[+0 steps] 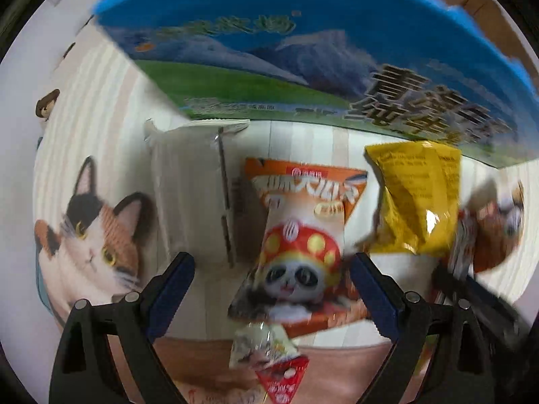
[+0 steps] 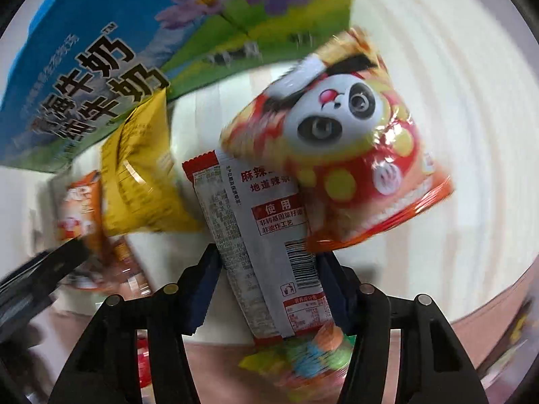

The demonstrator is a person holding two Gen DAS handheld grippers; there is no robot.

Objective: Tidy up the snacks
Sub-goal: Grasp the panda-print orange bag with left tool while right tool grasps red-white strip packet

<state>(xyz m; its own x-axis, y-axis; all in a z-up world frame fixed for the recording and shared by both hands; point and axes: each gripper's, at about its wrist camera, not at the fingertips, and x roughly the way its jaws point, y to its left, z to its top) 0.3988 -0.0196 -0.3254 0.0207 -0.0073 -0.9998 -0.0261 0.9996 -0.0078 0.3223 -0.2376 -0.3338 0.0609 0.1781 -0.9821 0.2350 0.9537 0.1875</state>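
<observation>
My left gripper (image 1: 271,289) gapes wide around a glossy, crinkly panda snack bag (image 1: 296,245), seemingly untouched. My right gripper (image 2: 266,282) pinches a flat white packet (image 2: 266,235) printed 使用. The milk carton (image 1: 269,67) stands at twelve o'clock.

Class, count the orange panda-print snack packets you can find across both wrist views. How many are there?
2 panda packets: one between the fingers of the open left gripper, the other past the white packet in the right gripper. Others may hide behind the milk box.
</observation>
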